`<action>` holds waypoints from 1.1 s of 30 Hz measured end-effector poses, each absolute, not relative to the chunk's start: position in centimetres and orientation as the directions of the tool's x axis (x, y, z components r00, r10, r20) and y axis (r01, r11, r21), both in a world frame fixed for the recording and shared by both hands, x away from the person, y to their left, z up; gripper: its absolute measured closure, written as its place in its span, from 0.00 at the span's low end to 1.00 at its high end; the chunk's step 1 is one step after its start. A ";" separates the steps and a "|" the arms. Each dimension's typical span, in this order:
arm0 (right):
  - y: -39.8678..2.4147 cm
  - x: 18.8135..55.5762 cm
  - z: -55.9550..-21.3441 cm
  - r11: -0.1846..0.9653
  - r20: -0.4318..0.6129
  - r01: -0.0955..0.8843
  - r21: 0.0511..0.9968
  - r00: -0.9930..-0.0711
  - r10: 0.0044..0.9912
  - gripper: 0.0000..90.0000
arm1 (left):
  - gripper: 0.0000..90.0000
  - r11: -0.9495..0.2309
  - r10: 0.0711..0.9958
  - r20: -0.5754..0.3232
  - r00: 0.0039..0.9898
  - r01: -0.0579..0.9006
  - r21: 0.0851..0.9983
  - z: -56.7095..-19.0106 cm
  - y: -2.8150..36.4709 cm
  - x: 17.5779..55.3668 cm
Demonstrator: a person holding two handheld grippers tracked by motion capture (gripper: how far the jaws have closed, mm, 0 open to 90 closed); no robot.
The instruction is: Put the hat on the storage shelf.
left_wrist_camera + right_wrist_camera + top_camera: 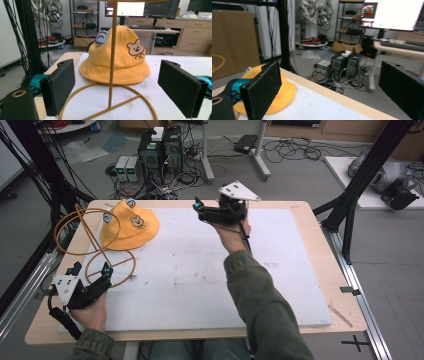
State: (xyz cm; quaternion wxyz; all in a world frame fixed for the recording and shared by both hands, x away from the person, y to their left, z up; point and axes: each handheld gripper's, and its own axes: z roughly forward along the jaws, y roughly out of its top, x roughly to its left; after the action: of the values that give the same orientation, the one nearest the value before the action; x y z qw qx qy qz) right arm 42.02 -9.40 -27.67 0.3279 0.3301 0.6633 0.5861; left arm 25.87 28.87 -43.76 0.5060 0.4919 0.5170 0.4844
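Yellow hat (117, 60) w/ bear-face patch (135, 49), no legible text, behind wire stand (110, 100)

Your high view looks forward and down over the whole table (310, 270). Your gripper views sit low and close, facing outward; all three share the yellow hat (129, 224) (117, 57) (282, 97).
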 end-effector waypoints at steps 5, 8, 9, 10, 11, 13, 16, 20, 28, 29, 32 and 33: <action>-3.9 43.9 -28.5 0.109 -0.041 0.070 0.992 -0.628 0.777 0.05 | 0.16 0.049 0.999 -0.049 0.004 0.026 0.998 -43.9 28.9 26.0; -0.1 45.2 -29.5 0.111 -0.033 0.077 0.991 -0.661 0.750 0.05 | 0.16 0.054 0.999 -0.054 0.008 0.028 0.998 -44.0 28.9 26.1; 0.9 45.6 -29.8 0.114 -0.037 0.071 0.991 -0.672 0.739 0.05 | 0.16 0.052 0.999 -0.053 0.010 0.033 0.998 -43.9 28.9 26.1; 1.8 46.1 -30.0 0.122 -0.047 0.063 0.990 -0.682 0.729 0.05 | 0.16 0.053 0.998 -0.054 0.013 0.033 0.998 -44.0 28.8 26.1; 1.8 46.1 -30.0 0.122 -0.047 0.063 0.990 -0.682 0.729 0.05 | 0.16 0.052 0.998 -0.053 0.016 0.033 0.998 -44.0 28.8 26.1; 4.1 47.4 -31.1 0.090 -0.011 0.078 0.993 -0.695 0.719 0.05 | 0.16 0.051 0.998 -0.052 0.021 0.037 0.998 -44.0 28.7 26.1; 5.5 48.4 -32.3 0.076 0.012 0.094 0.993 -0.702 0.712 0.05 | 0.16 0.058 0.998 -0.059 0.027 0.035 0.998 -44.1 28.6 26.1; 8.2 50.3 -35.6 0.131 0.007 0.139 0.982 -0.712 0.702 0.05 | 0.16 0.067 0.997 -0.069 0.028 0.039 0.997 -44.1 28.7 26.1; 11.5 52.3 -40.8 0.185 -0.008 0.166 0.968 -0.723 0.691 0.05 | 0.16 0.058 0.998 -0.059 0.023 0.031 0.998 -44.2 28.8 26.1; 12.1 52.4 -41.3 0.179 -0.005 0.166 0.970 -0.720 0.694 0.05 | 0.16 0.057 0.998 -0.058 0.019 0.022 0.998 -44.1 28.8 26.1; 12.6 52.4 -41.8 0.198 -0.021 0.161 0.967 -0.723 0.690 0.05 | 0.16 0.061 0.998 -0.062 0.023 0.023 0.998 -44.0 28.8 26.0; 12.9 52.4 -42.0 0.206 -0.024 0.164 0.965 -0.725 0.689 0.05 | 0.16 0.065 0.998 -0.065 0.025 0.025 0.998 -44.0 28.8 26.0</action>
State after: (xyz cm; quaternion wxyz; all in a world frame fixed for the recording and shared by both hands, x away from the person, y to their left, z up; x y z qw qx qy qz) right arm 52.42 12.85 -42.01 0.2340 0.2878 0.7403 0.5607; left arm 26.04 28.78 -44.01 0.5164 0.4959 0.5153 0.4710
